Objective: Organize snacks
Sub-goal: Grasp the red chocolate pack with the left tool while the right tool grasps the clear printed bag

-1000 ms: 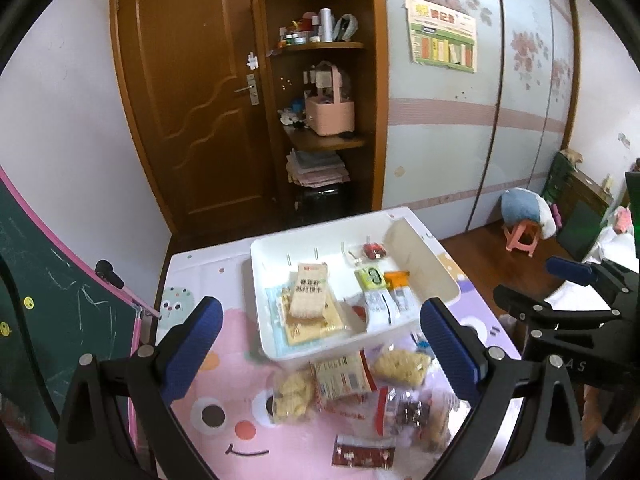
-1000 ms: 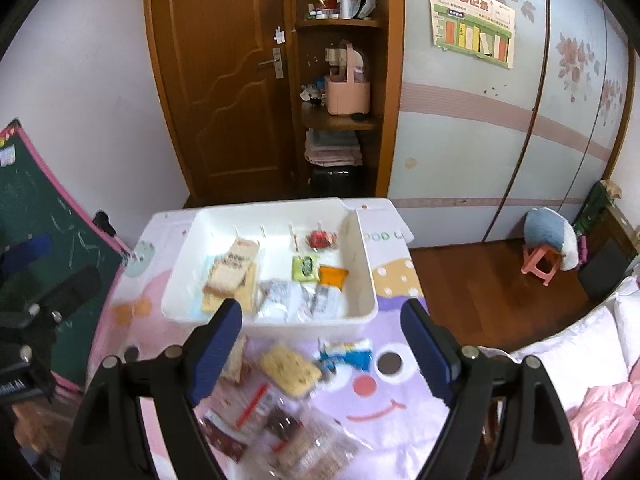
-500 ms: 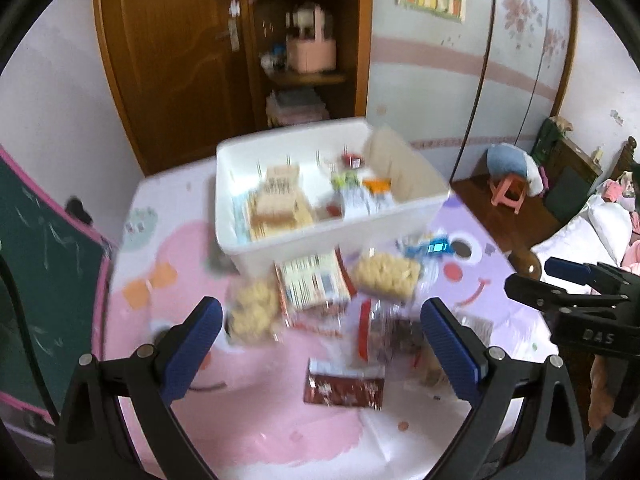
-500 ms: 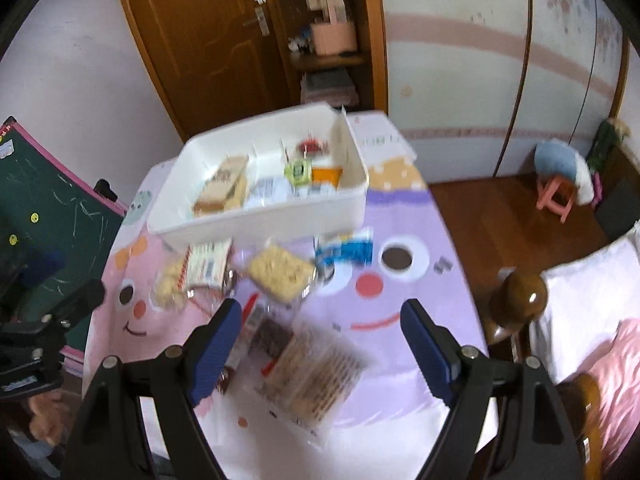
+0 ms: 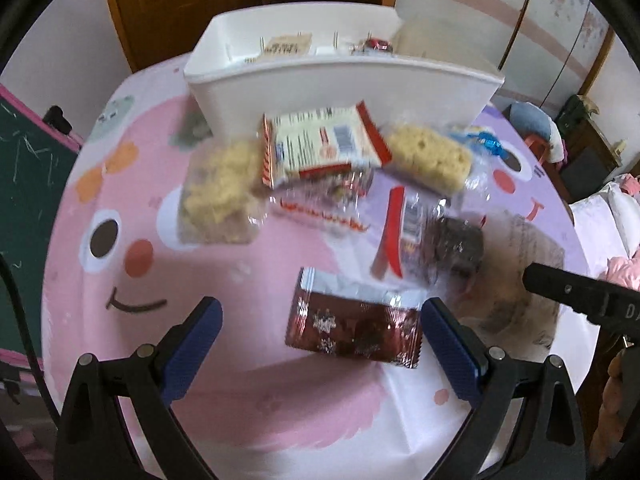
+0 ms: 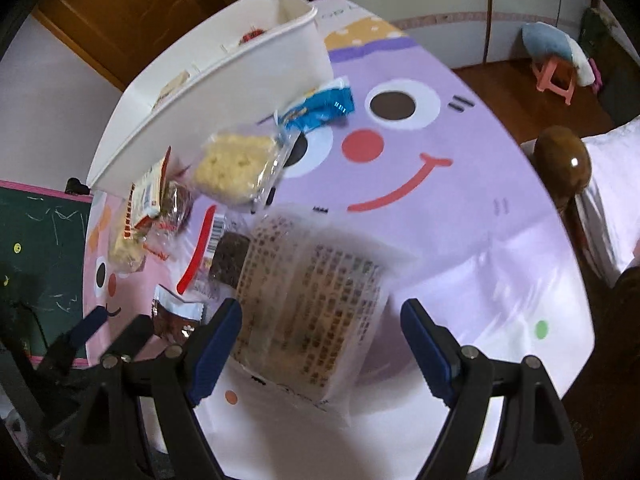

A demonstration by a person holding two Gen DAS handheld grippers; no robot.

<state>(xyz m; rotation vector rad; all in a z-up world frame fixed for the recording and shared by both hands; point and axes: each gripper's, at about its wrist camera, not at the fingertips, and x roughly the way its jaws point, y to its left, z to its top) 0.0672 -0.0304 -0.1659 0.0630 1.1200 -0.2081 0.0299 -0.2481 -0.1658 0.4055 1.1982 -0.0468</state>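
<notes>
Left wrist view, near to far: left gripper (image 5: 318, 338) spread wide and empty, pointing steeply down at a dark red foil packet (image 5: 354, 326) lying flat between the blue pads, untouched. Just beyond, a loose pile: clear-wrapped brownie (image 5: 456, 246), pale puffed-rice cake (image 5: 426, 158), red-and-white packet (image 5: 320, 140). Farthest, white storage bin (image 5: 340, 88), already holding a few snacks.

Right wrist view: right gripper (image 6: 322, 344) equally wide, holding nothing, tilted steeply down over a large translucent printed bag (image 6: 308, 300) flat on the cartoon tablecloth (image 6: 460, 208).

Likely risks: thin, flat foil slipping from the pads or being pushed along the cloth rather than lifted; cloth getting pinched along with a packet; crowding between the two grippers, close side by side; brittle rice cake crushed by a hard squeeze.
</notes>
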